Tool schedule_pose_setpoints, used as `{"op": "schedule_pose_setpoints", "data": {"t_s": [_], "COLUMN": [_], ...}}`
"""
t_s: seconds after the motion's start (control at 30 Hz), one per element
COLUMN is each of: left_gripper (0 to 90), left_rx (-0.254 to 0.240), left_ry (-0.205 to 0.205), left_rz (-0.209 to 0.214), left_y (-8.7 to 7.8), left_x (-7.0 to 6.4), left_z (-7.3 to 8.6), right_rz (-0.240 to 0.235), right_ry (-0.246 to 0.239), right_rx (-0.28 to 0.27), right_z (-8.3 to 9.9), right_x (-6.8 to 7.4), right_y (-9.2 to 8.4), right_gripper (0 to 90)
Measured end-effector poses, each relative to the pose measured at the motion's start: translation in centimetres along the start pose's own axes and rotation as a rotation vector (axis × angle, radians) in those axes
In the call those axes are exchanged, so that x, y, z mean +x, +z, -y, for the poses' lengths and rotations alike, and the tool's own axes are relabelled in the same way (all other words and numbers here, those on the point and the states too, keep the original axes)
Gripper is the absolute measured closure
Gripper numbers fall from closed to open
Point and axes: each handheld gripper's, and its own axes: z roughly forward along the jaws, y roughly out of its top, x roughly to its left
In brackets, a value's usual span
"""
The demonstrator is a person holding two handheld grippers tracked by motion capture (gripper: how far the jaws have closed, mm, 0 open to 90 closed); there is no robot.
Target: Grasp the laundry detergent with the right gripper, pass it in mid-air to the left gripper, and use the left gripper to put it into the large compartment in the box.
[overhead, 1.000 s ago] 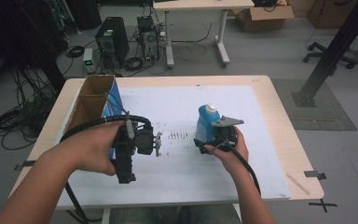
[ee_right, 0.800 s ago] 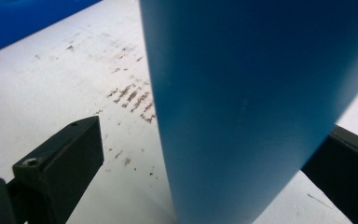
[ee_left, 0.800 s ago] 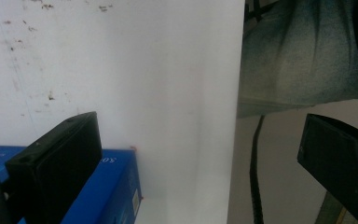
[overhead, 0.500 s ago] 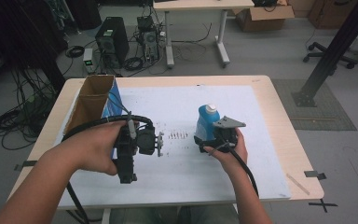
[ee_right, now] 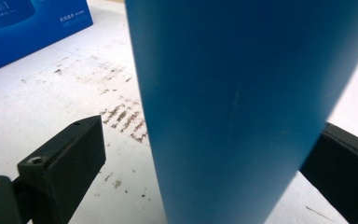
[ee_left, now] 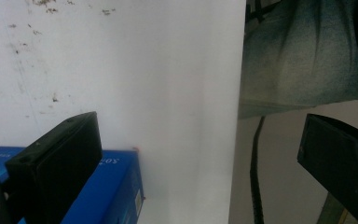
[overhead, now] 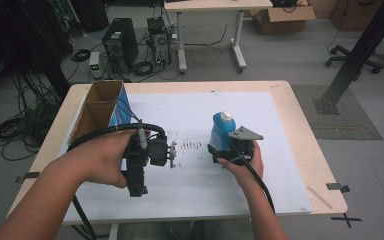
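While the person's forearms enter from the near edge, we note the left gripper [overhead: 172, 154] turned sideways over the white sheet [overhead: 190, 200], its jaws spread wide with nothing between them. We find the right gripper [overhead: 219, 148] just beyond its hand, jaws parted around the blue bottle [overhead: 222, 132]; the left jaw stands clear of the bottle's wall, and contact at the right jaw we cannot confirm. That bottle stands upright on the sheet near mid-table, long axis vertical, white cap [overhead: 225, 117] pointing up. Farther left, the open cardboard box [overhead: 96, 113] stands at the sheet's edge.
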Motion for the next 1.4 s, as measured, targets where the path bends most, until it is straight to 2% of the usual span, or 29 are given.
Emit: {"op": "schedule_pose_setpoints", "data": {"t_s": [0.17,0.47,1.1,1.4], "left_gripper": [0.2,0.3,0.3,0.3], "left_rx": [0.0,-0.001,0.005,0.003], "left_ry": [0.003,-0.004,-0.003,0.004], "left_rz": [0.003,0.003,0.01,0.012], "left_y": [0.06,0.23,0.39,0.45], "left_x": [-0.01,-0.04,0.07,0.01], "left_z": [-0.03,0.16,0.18,-0.19], "right_rz": [0.02,0.027,0.061,0.109], "right_ry": [0.006,0.028,0.029,0.02], "right_rx": [-0.015,-0.029,-0.05,-0.068], "right_z": [0.03,0.12,0.05,0.3], "right_x": [0.14,0.1,0.28,0.47], "right_y": [0.23,0.37,0.62,0.87], "right_gripper": [8.8,16.4,29.9,40.4]}}
